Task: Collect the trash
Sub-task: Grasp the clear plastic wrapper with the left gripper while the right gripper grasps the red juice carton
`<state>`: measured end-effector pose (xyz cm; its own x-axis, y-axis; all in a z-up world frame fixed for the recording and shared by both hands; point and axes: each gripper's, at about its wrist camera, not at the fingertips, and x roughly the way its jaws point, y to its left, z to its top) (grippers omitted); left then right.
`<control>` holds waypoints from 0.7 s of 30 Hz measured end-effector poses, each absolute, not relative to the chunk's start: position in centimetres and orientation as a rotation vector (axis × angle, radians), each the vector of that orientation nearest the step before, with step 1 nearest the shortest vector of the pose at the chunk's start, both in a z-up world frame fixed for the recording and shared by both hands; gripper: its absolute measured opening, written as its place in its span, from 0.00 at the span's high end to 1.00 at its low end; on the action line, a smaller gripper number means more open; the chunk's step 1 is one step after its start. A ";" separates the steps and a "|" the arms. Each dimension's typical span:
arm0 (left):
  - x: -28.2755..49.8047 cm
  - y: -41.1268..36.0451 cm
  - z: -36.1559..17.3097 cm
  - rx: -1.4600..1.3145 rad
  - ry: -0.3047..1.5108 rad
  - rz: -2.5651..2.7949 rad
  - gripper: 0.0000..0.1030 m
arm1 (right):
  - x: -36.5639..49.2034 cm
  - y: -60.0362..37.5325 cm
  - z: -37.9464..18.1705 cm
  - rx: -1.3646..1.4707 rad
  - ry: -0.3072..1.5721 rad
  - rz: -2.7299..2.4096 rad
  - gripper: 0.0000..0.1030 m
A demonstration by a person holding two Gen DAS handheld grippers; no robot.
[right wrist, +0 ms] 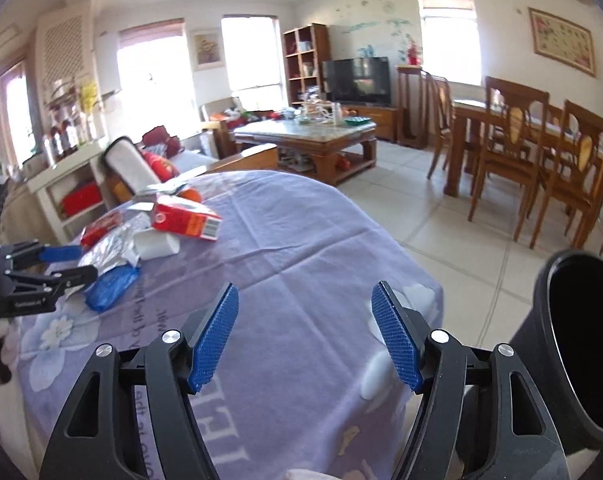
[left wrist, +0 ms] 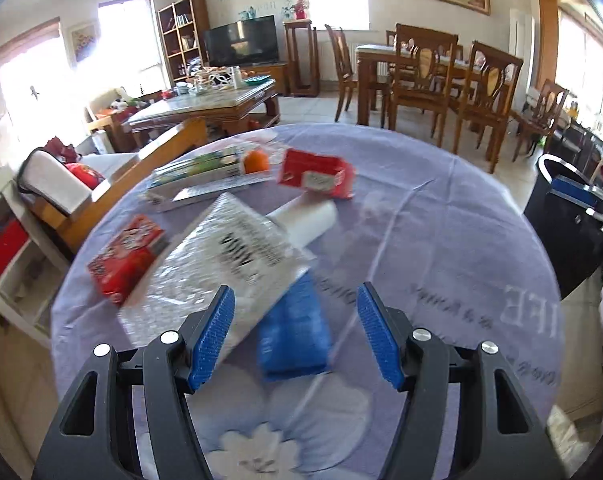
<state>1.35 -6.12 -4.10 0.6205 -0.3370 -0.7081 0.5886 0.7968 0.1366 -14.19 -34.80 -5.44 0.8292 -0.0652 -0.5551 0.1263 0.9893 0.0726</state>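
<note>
Clearly, with both the left tongs (left wrist: 295,332) and right tongs (right wrist: 304,334) open and empty, the trash heaped around the blue packet (left wrist: 291,332) on the tabletop (left wrist: 441,240) could slide off if snatched carelessly toward the black bin (right wrist: 577,344) beside that tabletop.

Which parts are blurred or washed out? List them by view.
Left wrist view: the silver bag and blue packet are motion-smeared, and the windows at left are blown out. Right wrist view: windows glare white, the trash on the table is soft; both views bend straight lines, fisheye-style.
</note>
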 end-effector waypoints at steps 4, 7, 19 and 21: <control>2.7 -2.4 -5.9 0.517 0.747 -0.460 0.38 | -12.2 -30.6 -4.7 -0.021 0.586 -0.043 0.33; 3.5 -1.5 -6.6 0.586 0.756 -0.451 0.38 | -10.2 -28.3 -4.2 -0.093 0.592 -0.007 0.33; 3.5 -3.2 -7.9 0.808 0.685 -0.514 0.37 | -1.9 -20.0 -5.9 -0.462 0.605 0.110 0.28; 3.6 -3.2 -8.1 0.803 0.669 -0.510 0.37 | -0.6 -19.4 -6.5 -0.522 0.605 0.086 0.28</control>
